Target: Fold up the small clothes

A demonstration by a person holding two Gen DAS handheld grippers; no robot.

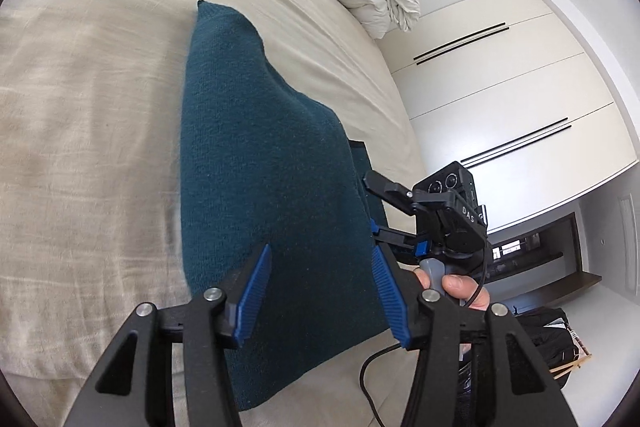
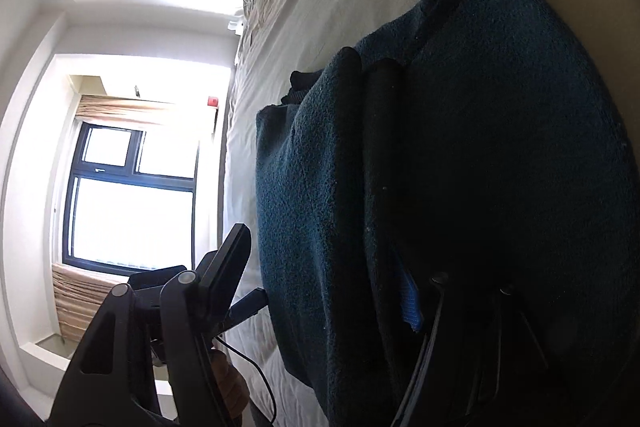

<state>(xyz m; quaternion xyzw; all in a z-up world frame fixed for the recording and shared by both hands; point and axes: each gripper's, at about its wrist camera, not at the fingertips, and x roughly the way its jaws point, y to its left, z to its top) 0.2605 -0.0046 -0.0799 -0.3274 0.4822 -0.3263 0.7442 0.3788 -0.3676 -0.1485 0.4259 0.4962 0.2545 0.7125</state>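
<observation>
Blue-padded fingers [image 1: 256,297] of the left gripper [image 1: 320,297] fill the foreground, spread wide apart with nothing between the pads, poised low over the near edge of the teal knit garment [image 1: 260,163], which stretches away from the tips across the beige bedspread [image 1: 88,75]. My guess is the cloth lies flat on the bed so it can be folded in place. Just to the right of the left gripper, the right gripper [image 1: 378,233] comes in from the side at the garment's right edge, a thumb on its handle; from here I cannot tell whether cloth is caught between its pads. Its own camera looks sideways along the bed: one finger [image 2: 228,275] stands free beside the fabric while the other is buried under a bunched fold of the garment, a sliver of blue pad [image 2: 412,307] peeking out, so the fingers stand apart straddling that edge, probably to lift it over.
</observation>
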